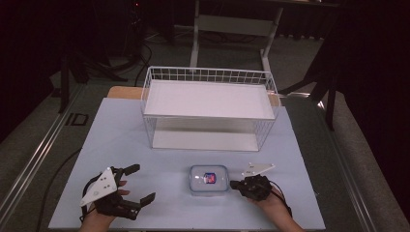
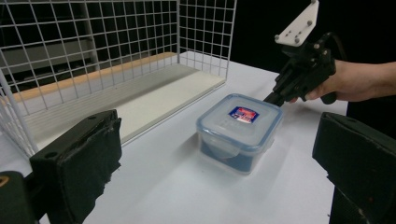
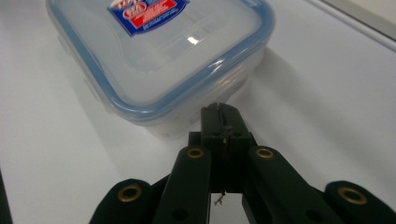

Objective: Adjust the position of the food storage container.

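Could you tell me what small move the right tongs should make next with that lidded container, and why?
Probably open the right tongs a little. Their jaws are pressed together with the tips at the side of the container, just under its blue-rimmed lid, so they cannot grip anything as they stand. The left tongs are open and well apart from the container, so they offer no support yet.

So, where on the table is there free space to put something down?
The table is bare left of the wire basket, and between the left gripper and the lidded container. The strip between basket and container is free too. It is crowded at the container's right side, where the right gripper sits close.
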